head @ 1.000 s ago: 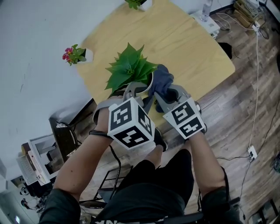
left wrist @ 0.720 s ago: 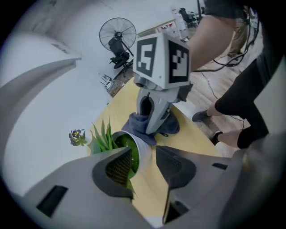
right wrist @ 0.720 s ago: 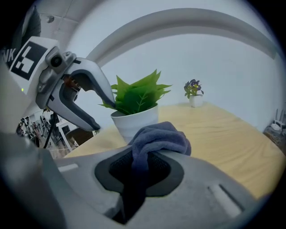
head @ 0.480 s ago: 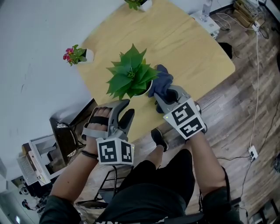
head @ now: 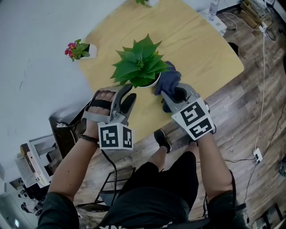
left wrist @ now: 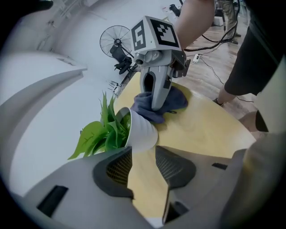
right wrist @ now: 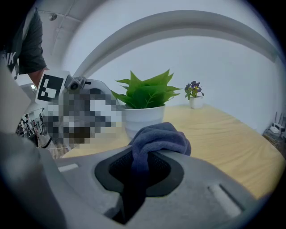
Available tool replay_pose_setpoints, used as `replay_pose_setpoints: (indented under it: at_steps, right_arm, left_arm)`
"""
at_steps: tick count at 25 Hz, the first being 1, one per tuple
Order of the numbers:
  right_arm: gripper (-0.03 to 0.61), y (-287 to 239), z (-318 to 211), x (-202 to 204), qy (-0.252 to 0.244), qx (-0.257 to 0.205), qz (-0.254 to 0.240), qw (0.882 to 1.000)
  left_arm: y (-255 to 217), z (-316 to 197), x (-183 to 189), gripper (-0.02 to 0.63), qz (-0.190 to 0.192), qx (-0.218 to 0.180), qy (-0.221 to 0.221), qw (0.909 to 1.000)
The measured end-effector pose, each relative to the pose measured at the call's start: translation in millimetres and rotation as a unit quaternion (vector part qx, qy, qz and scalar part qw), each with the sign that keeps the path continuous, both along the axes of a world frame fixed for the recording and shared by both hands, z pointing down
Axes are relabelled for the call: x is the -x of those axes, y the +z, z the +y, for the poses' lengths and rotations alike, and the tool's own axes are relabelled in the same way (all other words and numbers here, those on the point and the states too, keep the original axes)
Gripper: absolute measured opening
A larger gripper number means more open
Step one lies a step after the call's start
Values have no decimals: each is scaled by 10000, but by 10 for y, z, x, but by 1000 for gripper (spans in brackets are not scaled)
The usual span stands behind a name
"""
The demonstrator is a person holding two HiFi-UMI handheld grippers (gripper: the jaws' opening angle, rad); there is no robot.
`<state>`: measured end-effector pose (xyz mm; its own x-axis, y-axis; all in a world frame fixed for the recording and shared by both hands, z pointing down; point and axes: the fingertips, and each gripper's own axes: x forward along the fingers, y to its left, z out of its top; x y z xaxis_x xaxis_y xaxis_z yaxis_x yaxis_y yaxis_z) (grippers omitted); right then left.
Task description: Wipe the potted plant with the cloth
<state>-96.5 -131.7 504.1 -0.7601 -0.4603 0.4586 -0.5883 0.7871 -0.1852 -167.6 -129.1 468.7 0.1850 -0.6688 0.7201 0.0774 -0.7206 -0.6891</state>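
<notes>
In the centre, the right hand-held gripper (head: 171, 95) clamps the blue cloth (head: 168, 79) against the potted plant (head: 139, 66) on the worktop (head: 201, 49). Left of it, the left hand-held gripper (head: 129, 93) is empty, its jaws having just been opening.

In the head view, leaves hide nearly all of the pot under the potted plant (head: 139, 62); only a sliver of white rim shows. The near end of the cloth (head: 169, 78) vanishes between the jaws of the right claw (head: 170, 93). The top edge cuts off a second green plant (head: 144, 2).
</notes>
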Motion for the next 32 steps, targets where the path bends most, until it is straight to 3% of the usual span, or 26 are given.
replay_pose_setpoints:
  at_steps: [7,12,22,26,29,32]
  right_arm:
    - [55,14,-1,16,15,-15,42,10000]
    - [55,13,5,29,-25,-59,64,10000]
    - [55,6,-6,59,-50,-87,87,9999]
    - [55,14,-9,33,-3,-84,56,9999]
    - [55,4,-15,30,30,-32,-15,10000]
    - [55,-15,2,27,57,59,-139,9999]
  left_arm:
    - [-30,-58,137,166,-256,-49,122,9996]
    - [-57,-87,83,166,-257,-327,330,9986]
    - [82,-311,166,162,-781,-267,594,9948]
    - [79,-250,101,87,-1014,-10,738,9921]
    - [166,-146,72,27,-1068,568,542,9912]
    - [205,-67,33,20,-1027,1033,322,9888]
